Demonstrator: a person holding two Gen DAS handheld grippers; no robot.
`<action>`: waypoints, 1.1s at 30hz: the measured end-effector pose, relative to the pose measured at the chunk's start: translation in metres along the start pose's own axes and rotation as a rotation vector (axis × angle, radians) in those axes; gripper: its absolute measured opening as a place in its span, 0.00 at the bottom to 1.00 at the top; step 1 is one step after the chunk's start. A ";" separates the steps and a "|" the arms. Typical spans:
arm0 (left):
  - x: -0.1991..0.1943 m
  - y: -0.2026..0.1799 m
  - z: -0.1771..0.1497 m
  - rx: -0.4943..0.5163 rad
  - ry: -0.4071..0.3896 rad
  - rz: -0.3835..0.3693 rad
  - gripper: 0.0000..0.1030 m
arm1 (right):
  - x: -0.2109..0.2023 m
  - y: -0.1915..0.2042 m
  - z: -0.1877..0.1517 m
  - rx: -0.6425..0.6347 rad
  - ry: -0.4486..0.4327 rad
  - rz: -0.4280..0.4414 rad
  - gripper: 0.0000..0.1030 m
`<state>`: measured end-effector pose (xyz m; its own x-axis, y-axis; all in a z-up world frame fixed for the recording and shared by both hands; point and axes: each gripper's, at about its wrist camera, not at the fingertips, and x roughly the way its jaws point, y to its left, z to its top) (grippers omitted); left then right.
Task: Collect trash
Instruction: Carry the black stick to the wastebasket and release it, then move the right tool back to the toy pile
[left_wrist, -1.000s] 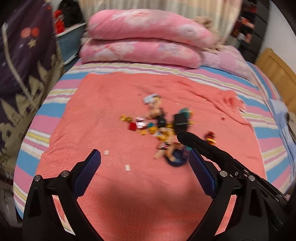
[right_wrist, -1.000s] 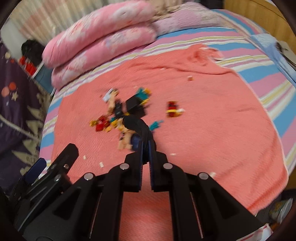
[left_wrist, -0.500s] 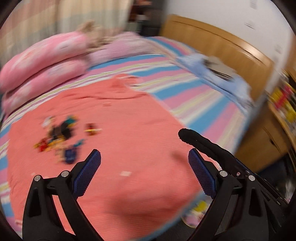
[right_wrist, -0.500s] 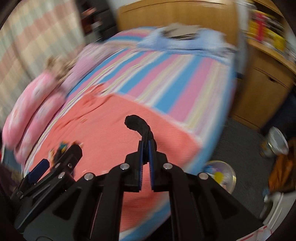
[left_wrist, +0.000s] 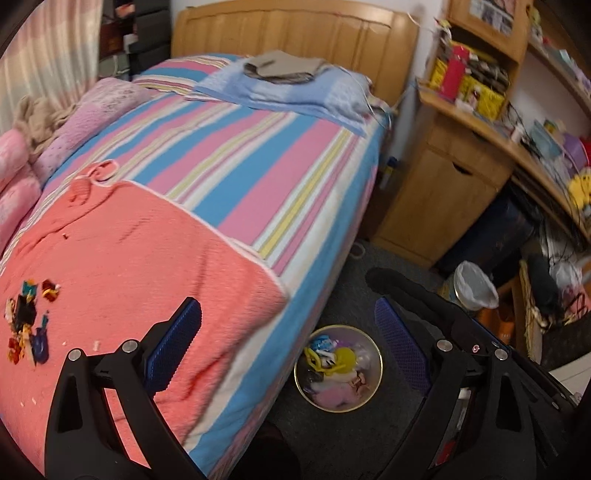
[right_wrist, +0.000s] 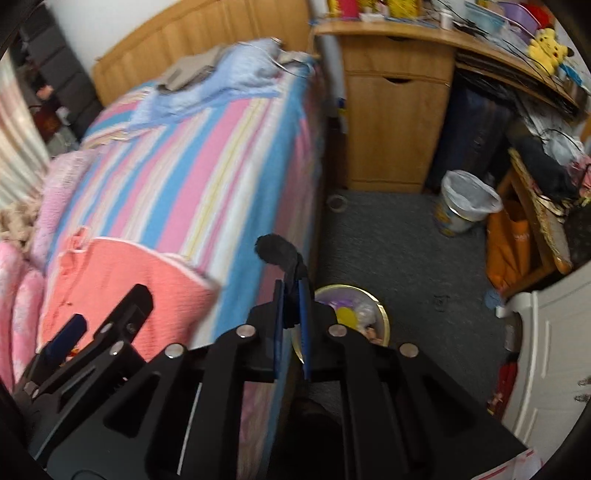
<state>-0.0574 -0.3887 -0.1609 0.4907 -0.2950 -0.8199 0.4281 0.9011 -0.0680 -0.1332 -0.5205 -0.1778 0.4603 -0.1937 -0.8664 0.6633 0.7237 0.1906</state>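
My right gripper (right_wrist: 291, 291) is shut on a black curved piece (right_wrist: 277, 251) that sticks out past its blue pads. It hangs by the bed's edge, just above and left of a round gold-rimmed bin (right_wrist: 386, 321) on the floor. In the left wrist view the bin (left_wrist: 380, 369) holds colourful scraps, and the black piece (left_wrist: 384, 277) shows at the right. My left gripper (left_wrist: 286, 310) stands open and empty over the bed's corner. A pile of small colourful trash (left_wrist: 27, 325) lies on the salmon blanket (left_wrist: 129, 258) at the far left.
A striped bed (left_wrist: 258, 155) with a wooden headboard fills the left. A wooden cabinet (right_wrist: 391, 122) and cluttered desk stand at the back right. A white-lined bucket (right_wrist: 467, 201) and an orange bag (right_wrist: 513, 243) sit on the grey carpet (right_wrist: 406, 258).
Both grippers have swung right, away from the trash pile on the blanket, toward the bed's edge and the bin on the floor. The right gripper stays shut on the black piece.
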 end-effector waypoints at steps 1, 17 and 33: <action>0.006 -0.005 0.001 0.009 0.012 -0.002 0.89 | 0.005 -0.003 0.002 0.011 0.012 -0.024 0.13; -0.004 0.063 0.022 -0.144 -0.026 0.082 0.89 | 0.013 0.056 0.019 -0.075 0.029 -0.002 0.48; -0.103 0.358 -0.085 -0.782 -0.069 0.621 0.87 | 0.020 0.378 -0.117 -0.759 0.229 0.427 0.48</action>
<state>-0.0194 -0.0082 -0.1489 0.5118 0.3034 -0.8037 -0.5267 0.8499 -0.0145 0.0573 -0.1737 -0.1768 0.3958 0.2702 -0.8777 -0.1433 0.9622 0.2315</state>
